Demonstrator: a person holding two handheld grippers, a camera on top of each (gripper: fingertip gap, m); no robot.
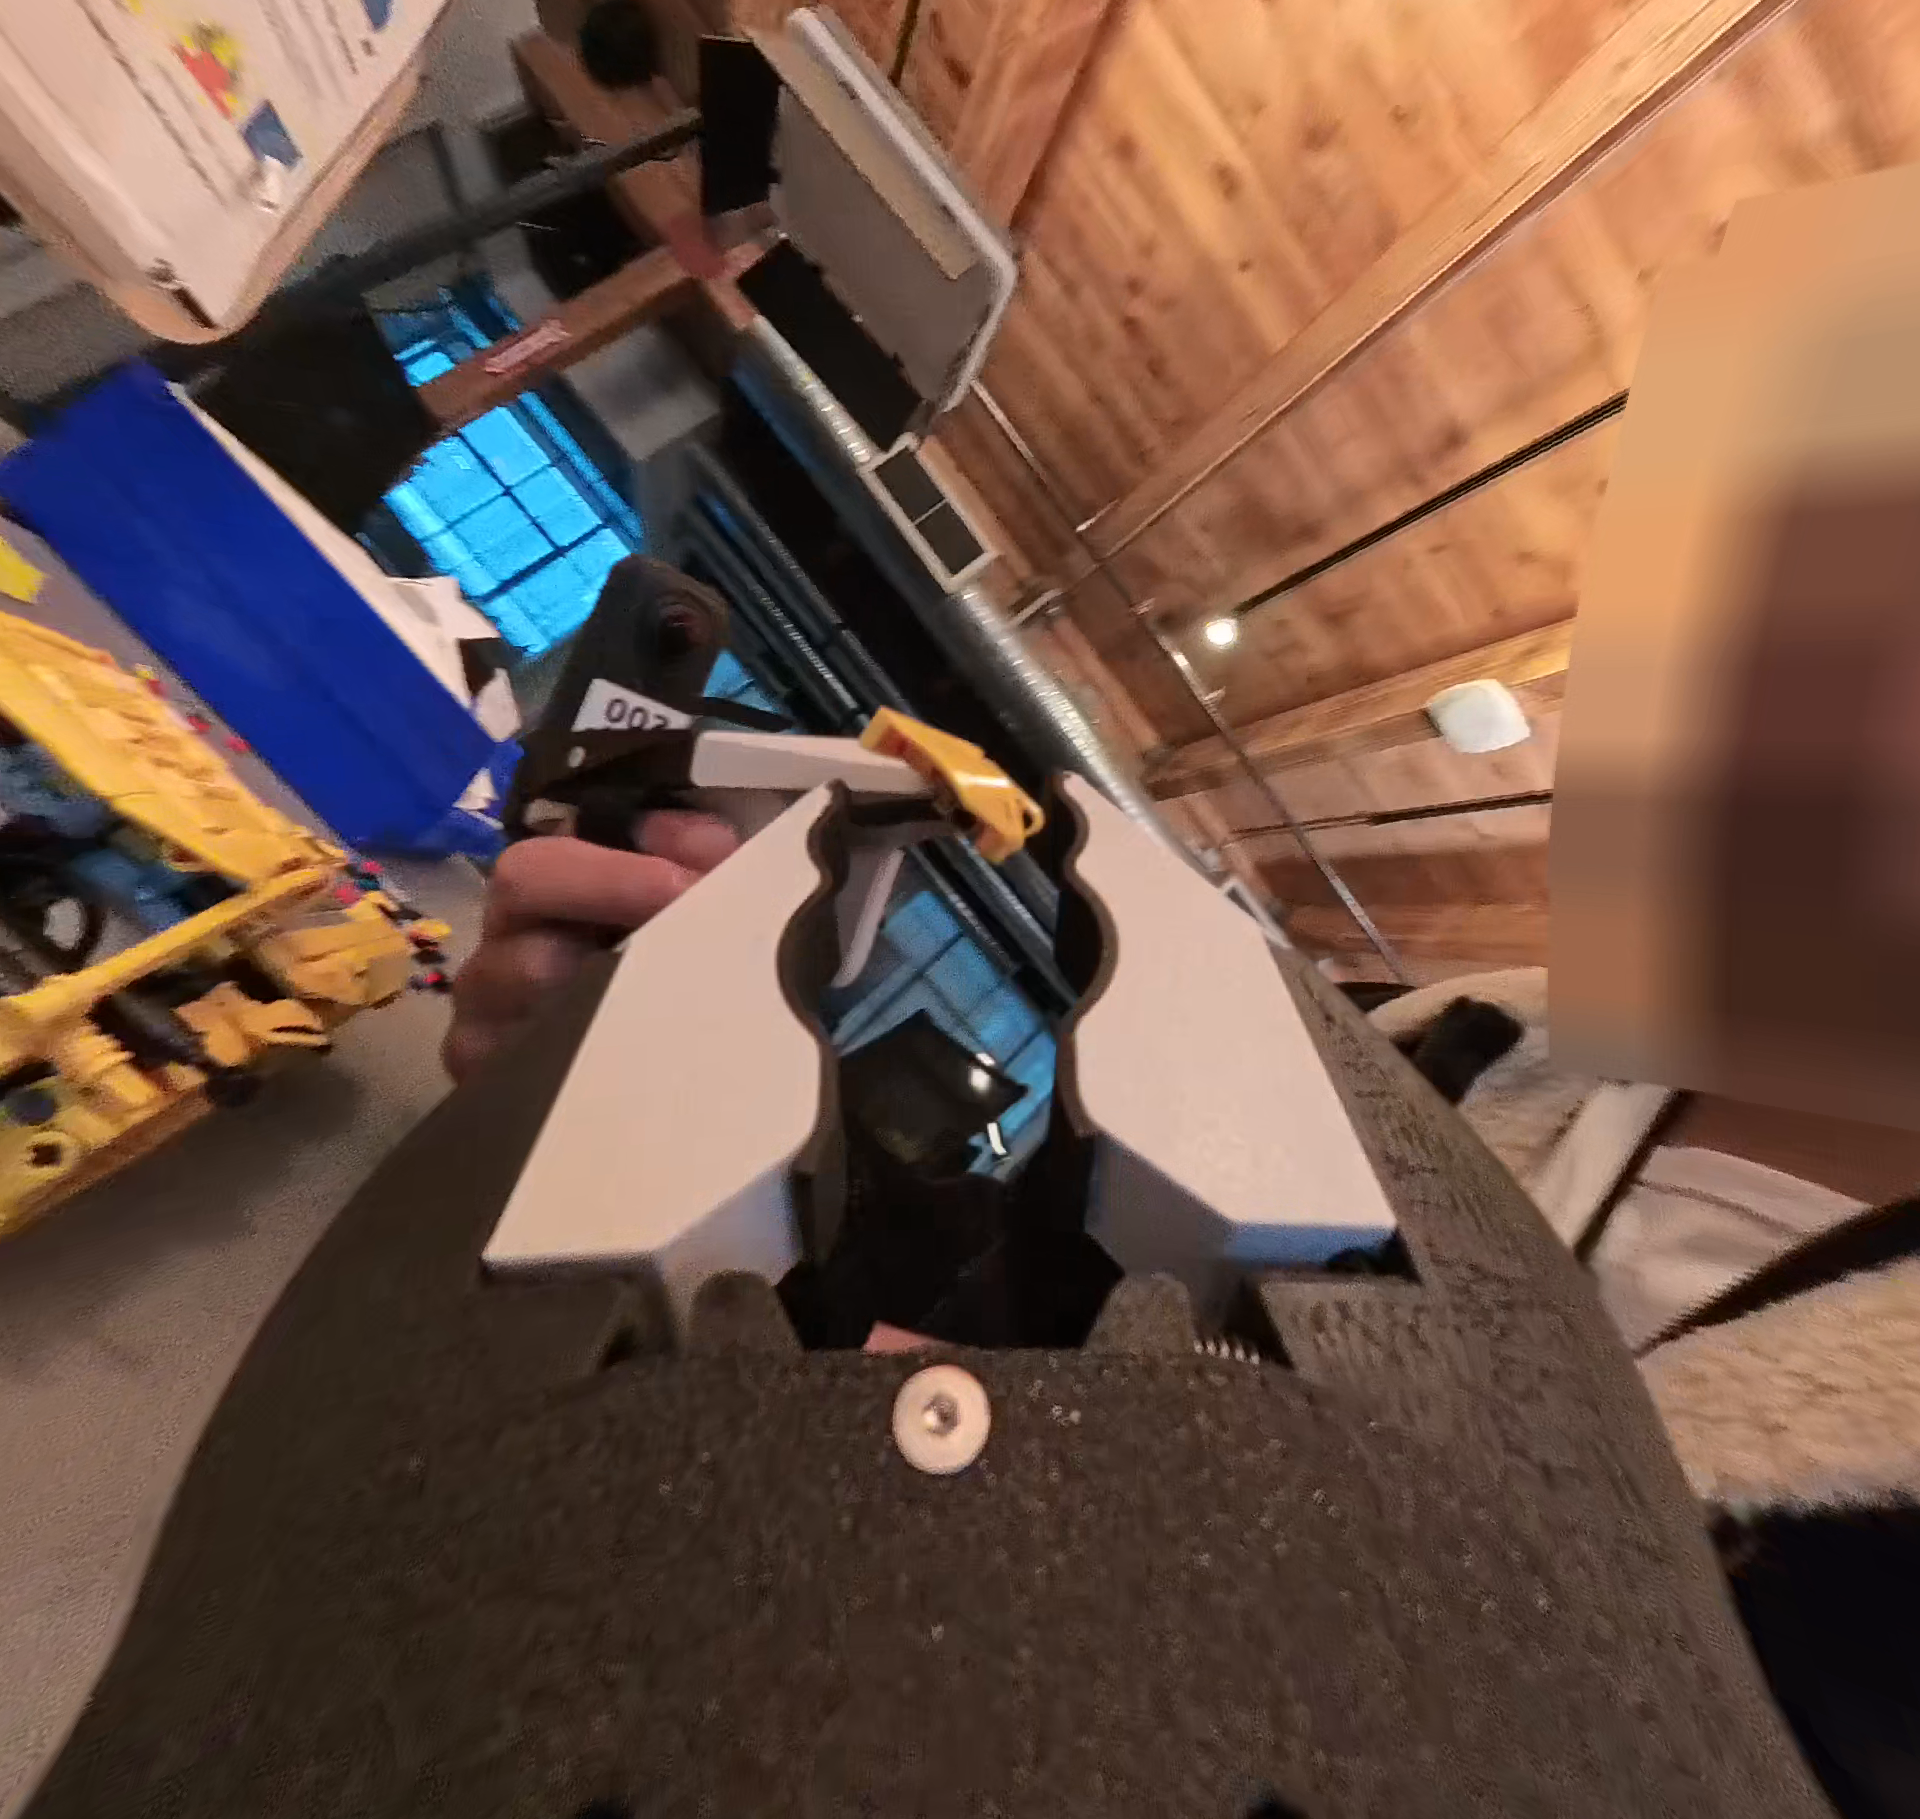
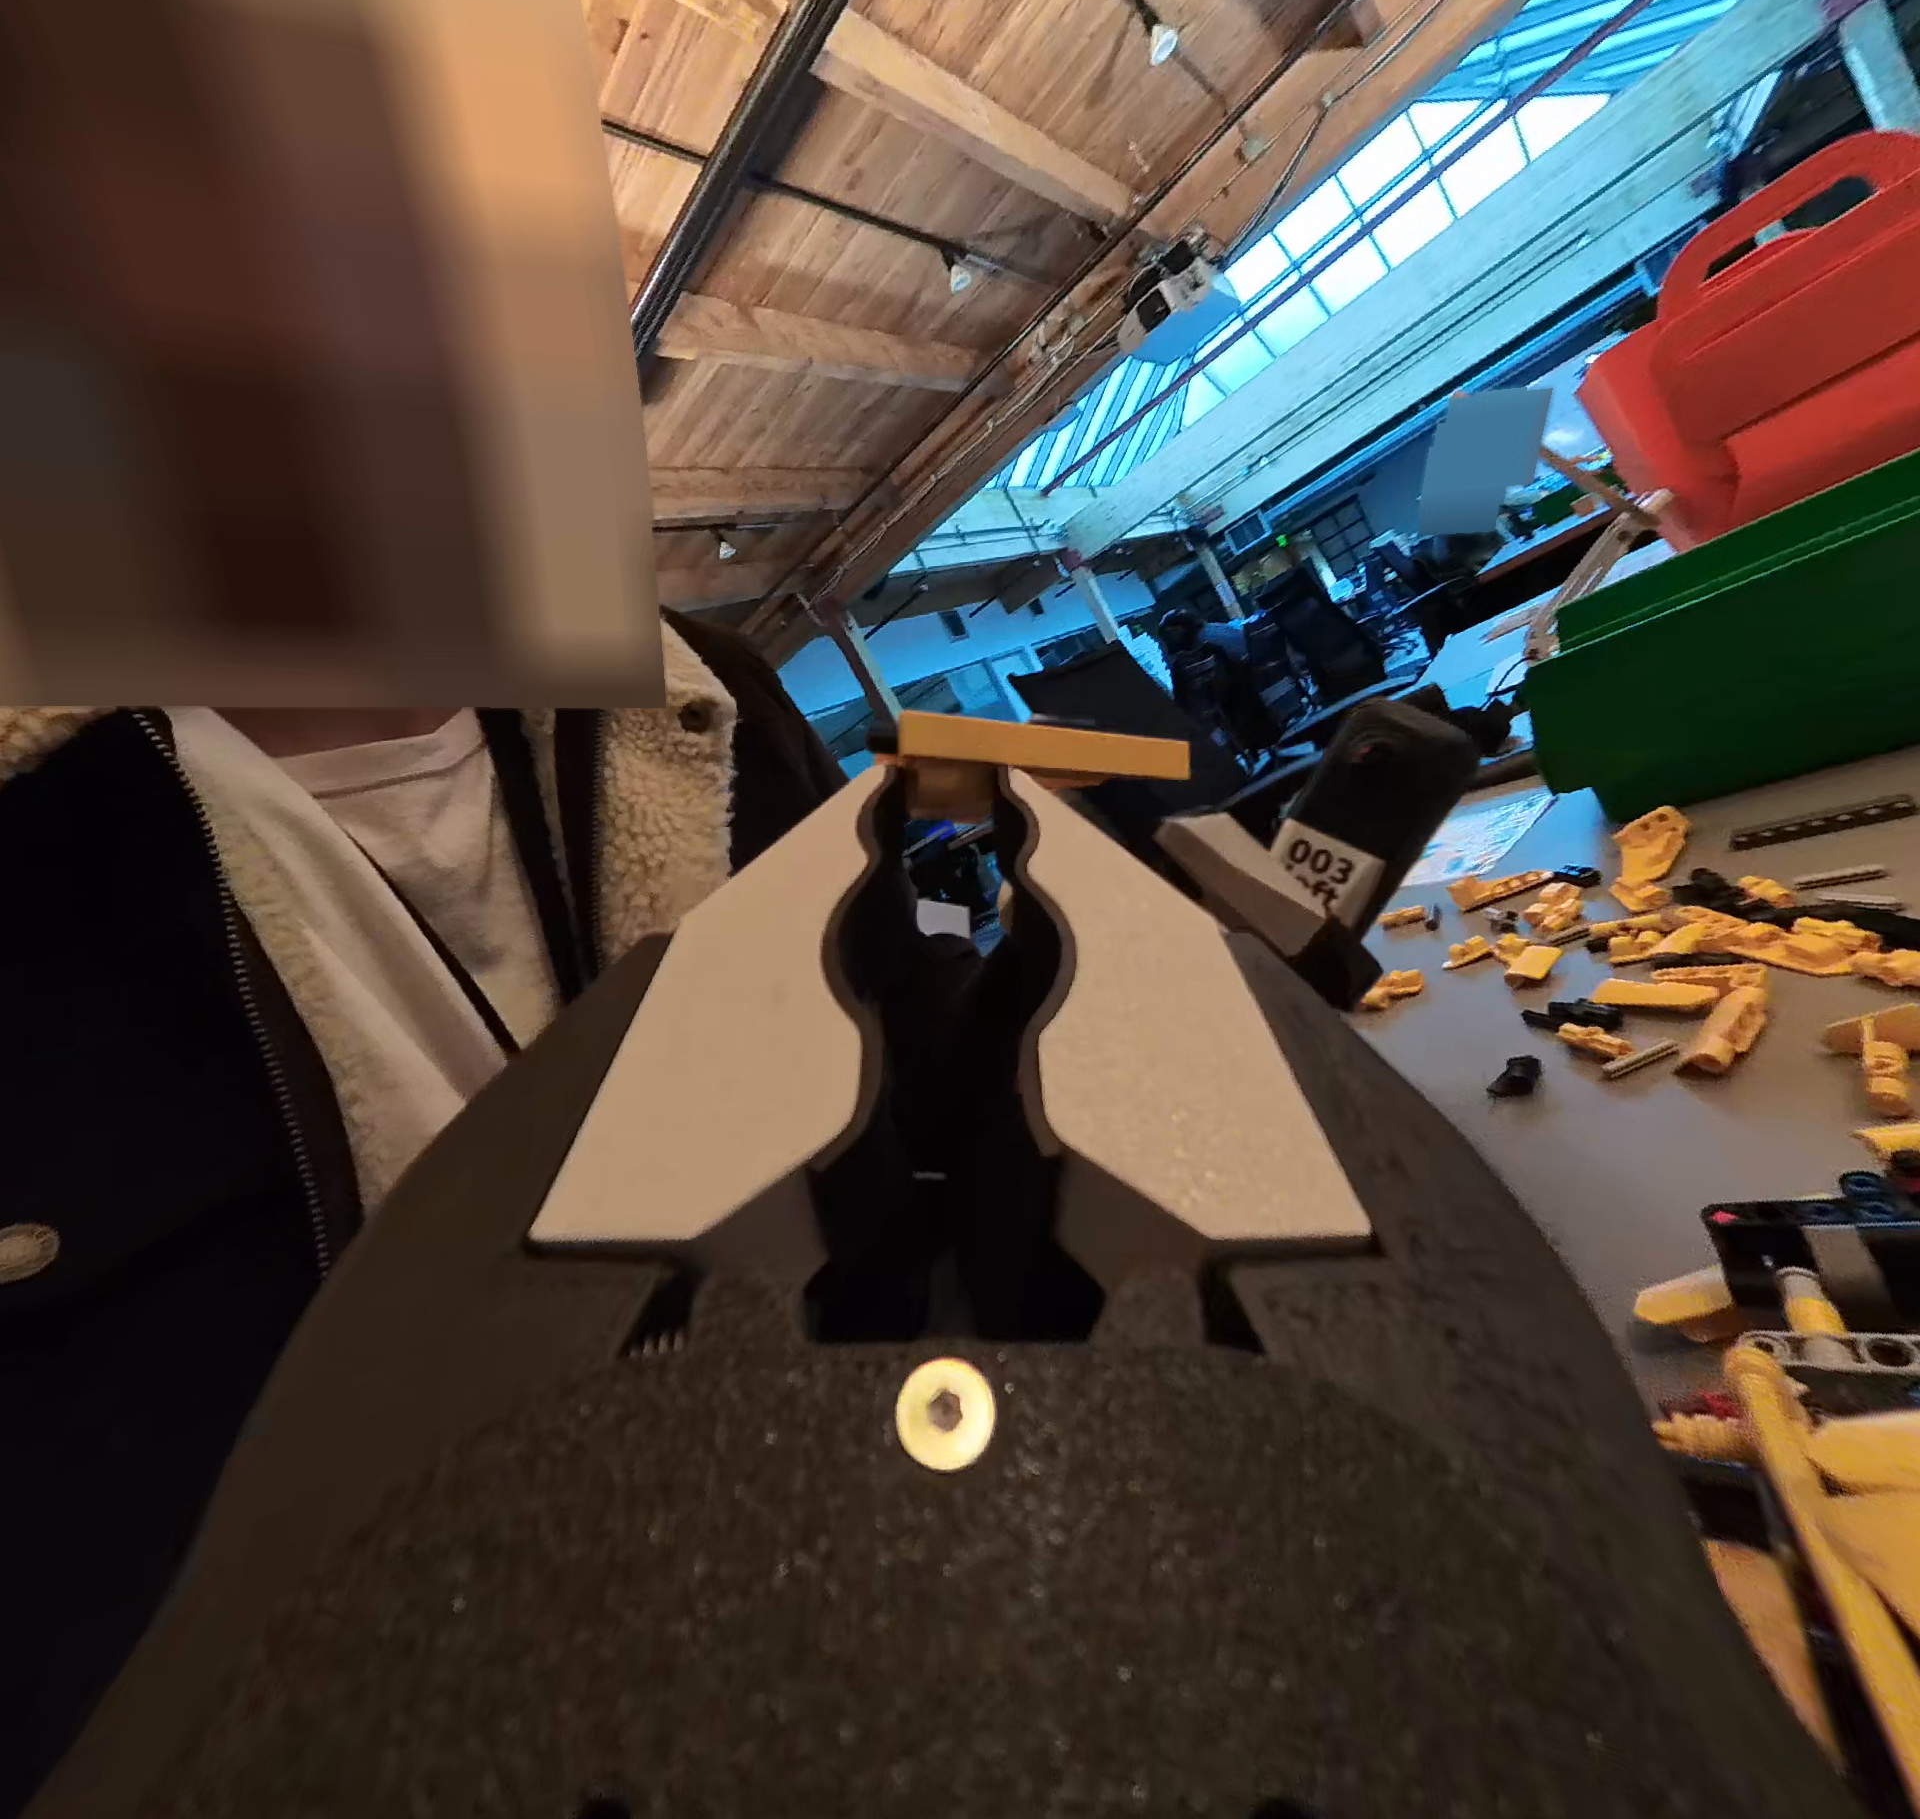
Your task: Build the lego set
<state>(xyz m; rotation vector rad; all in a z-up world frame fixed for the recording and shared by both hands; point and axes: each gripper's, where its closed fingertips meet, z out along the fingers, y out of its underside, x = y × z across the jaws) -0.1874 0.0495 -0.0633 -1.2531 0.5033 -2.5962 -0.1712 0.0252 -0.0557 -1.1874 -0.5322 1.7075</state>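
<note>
The grey table lies tilted in both views, because both grippers are raised and point partly up to the wooden ceiling. On the table, in the left wrist view, stands a large yellow model, half built, and behind it a blue box. In the right wrist view a green bin stands at the far edge of the table with a red bin on top of it. Before the green bin many loose yellow and black pieces are spread over the table. A person in a fleece jacket is close behind the grippers.

The right gripper has its fingers narrow, and they pinch a yellow piece at the tips; a flat bar of this piece lies across them. The same piece shows in the left wrist view, in the air just above the tips of the left gripper. The left gripper's fingers stand a little apart. I cannot tell if they touch the piece. A hand holds the right gripper there.
</note>
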